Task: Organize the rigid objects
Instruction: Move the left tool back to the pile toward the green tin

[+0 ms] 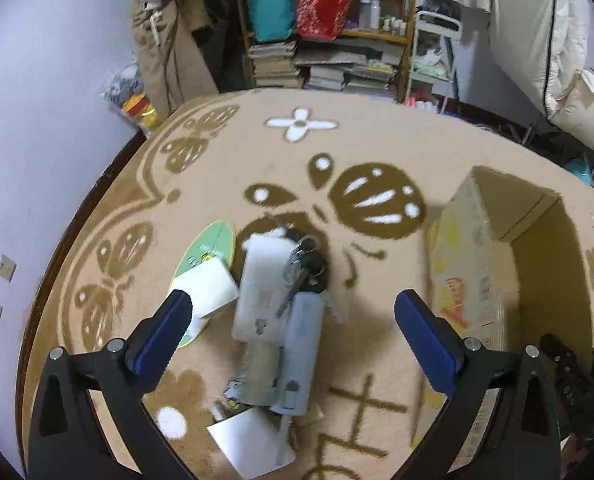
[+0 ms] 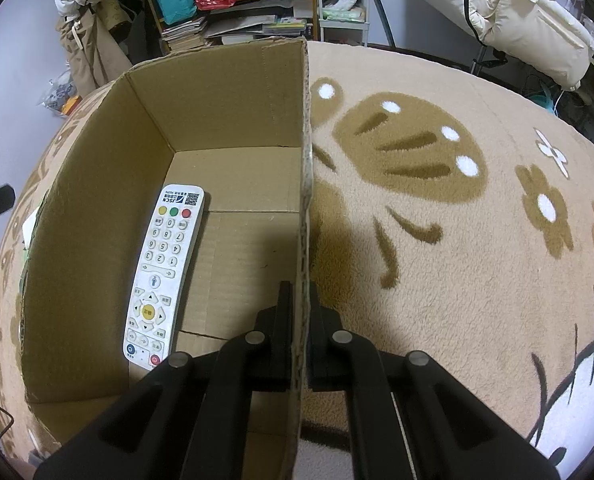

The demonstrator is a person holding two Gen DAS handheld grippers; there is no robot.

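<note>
A pile of small objects lies on the patterned rug under my left gripper (image 1: 293, 304), which hangs open above it. The pile holds a white flat box (image 1: 263, 284), a bunch of keys (image 1: 303, 270), a grey-blue case (image 1: 303, 356), a white block (image 1: 209, 286) on a green disc (image 1: 209, 248), and a white card (image 1: 253, 444). A cardboard box (image 1: 469, 264) stands to the right of the pile. My right gripper (image 2: 302, 292) is shut on that cardboard box's right wall (image 2: 306, 160). A white remote control (image 2: 165, 272) lies on the box's floor.
Beyond the rug stand a shelf (image 1: 333, 28) stacked with books and bags, a white cart (image 1: 433, 48), hanging clothes and bedding (image 2: 509, 16). A lilac wall (image 1: 37, 100) is on the left. Bare rug (image 2: 457, 240) stretches to the right of the box.
</note>
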